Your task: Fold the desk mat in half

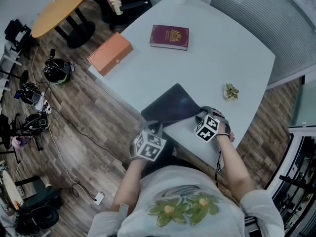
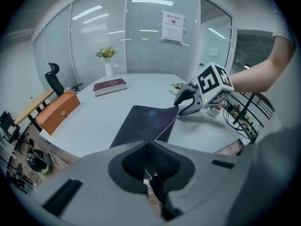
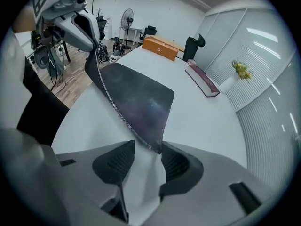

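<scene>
Looking down in the head view, I hold my left gripper (image 1: 156,129) and right gripper (image 1: 203,111) low in the centre of the frame, at the near edge of the white bench (image 1: 222,58). One is at each near corner of the dark desk mat (image 1: 170,105), which spreads from them toward the middle. A maroon book (image 1: 169,37) and an orange box (image 1: 109,53) sit well apart from it, higher up.

In the left gripper view my jaws are together at bottom centre, pinched on a thin sliver. The mat runs up the frame, its right corner curled up to the right gripper.

In the right gripper view my jaws stand apart with bare bench showing between them. The mat's corner touches the tip of the right-hand jaw. Its stitched edge climbs to the left gripper at upper left, clamped on the other corner.
</scene>
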{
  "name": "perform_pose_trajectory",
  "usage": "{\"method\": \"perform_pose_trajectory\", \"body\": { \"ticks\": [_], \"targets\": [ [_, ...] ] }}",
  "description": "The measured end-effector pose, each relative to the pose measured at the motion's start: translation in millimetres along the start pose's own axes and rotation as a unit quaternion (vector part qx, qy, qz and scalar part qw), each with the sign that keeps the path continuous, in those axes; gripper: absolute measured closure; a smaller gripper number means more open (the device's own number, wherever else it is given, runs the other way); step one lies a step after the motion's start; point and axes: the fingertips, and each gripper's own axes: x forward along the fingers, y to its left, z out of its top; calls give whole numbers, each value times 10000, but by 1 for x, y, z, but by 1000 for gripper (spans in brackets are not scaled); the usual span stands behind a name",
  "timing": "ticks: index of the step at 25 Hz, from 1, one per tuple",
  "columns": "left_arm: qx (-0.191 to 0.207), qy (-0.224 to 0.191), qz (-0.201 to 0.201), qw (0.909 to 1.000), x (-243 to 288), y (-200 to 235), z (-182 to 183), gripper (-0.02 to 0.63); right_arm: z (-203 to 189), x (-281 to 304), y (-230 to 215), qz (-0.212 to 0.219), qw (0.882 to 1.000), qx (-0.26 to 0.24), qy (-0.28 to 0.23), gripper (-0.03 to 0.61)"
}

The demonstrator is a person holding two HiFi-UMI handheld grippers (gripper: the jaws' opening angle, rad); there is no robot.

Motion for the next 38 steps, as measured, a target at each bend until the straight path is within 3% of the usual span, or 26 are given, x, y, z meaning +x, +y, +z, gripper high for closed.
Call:
{"method": "perform_pose_trajectory", "body": {
  "ticks": [5,10,22,38],
  "targets": [
    [-69,9,8,10000,0,6,-1,604,7,-1,-13,-150,9998,-148,5,479],
    [-118,5,15,9999,-3,8,-1,604,14,-7,-22,-201,9996,-180,-93,520],
    [-612,-211,53,9979,-22,18,2,604,41,-26,-40,-331,9988,34,-366,541],
    [-855,-509,238,9948,-38,40,7,604,82,-44,-62,-510,9957,179,-756,541]
  ]
}}
